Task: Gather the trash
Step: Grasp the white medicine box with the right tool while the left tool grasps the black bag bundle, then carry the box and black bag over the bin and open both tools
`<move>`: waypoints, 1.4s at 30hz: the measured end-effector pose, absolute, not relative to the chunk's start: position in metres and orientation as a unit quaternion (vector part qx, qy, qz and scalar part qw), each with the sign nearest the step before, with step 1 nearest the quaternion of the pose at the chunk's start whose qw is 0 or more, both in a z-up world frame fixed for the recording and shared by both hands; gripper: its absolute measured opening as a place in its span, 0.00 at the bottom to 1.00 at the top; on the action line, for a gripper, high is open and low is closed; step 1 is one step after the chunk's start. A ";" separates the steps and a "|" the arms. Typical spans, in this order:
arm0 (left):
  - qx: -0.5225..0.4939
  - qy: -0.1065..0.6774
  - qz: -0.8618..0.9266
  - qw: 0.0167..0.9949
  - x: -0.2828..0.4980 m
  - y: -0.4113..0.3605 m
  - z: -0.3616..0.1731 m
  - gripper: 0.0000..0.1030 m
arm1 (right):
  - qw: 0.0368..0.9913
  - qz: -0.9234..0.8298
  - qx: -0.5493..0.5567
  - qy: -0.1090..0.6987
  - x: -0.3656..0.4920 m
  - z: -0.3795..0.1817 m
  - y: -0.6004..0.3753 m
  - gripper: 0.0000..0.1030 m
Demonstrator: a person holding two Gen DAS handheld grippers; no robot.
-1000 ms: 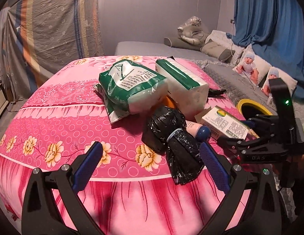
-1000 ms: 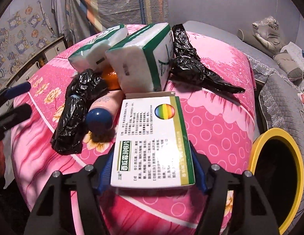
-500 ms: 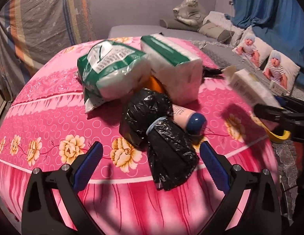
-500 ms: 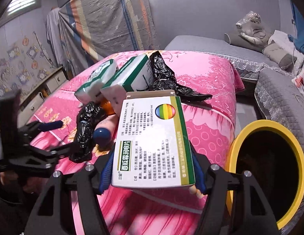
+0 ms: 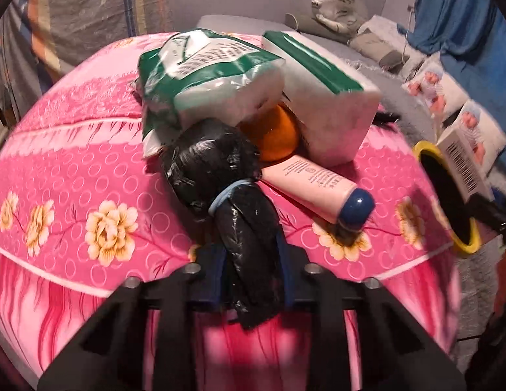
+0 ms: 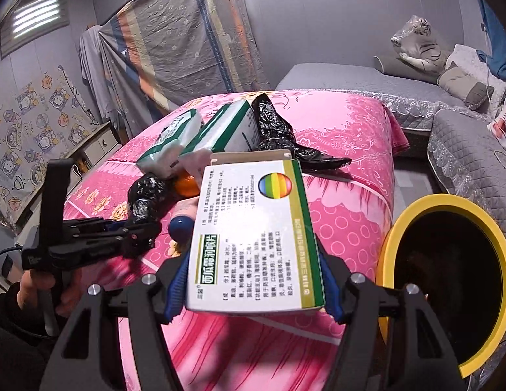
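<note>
The left gripper has just been closed on the near end of a tied black bag, which lies on the pink bedspread. A white and green box is clamped between the right gripper's partly spread jaws, apparently just beside the yellow-rimmed bin.
</note>
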State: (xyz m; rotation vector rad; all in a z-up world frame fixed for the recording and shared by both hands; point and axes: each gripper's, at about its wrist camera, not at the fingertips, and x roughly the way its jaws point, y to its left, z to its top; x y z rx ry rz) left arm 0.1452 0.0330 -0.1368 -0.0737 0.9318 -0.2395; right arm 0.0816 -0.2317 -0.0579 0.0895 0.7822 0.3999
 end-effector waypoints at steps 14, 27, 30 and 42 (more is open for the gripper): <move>-0.005 0.324 -0.053 0.945 0.083 0.065 -0.081 0.23 | 0.904 0.203 0.057 0.372 0.070 -0.052 -0.229 0.61; 0.019 0.328 -0.138 0.934 0.110 0.001 -0.069 0.23 | 0.915 0.168 0.093 0.356 0.070 -0.045 -0.261 0.61; 0.034 0.325 -0.152 0.933 0.118 -0.018 -0.065 0.23 | 0.919 0.148 0.103 0.349 0.071 -0.043 -0.276 0.61; 0.082 0.300 -0.224 0.924 0.134 -0.098 -0.047 0.23 | 0.938 0.056 0.134 0.314 0.060 -0.033 -0.341 0.61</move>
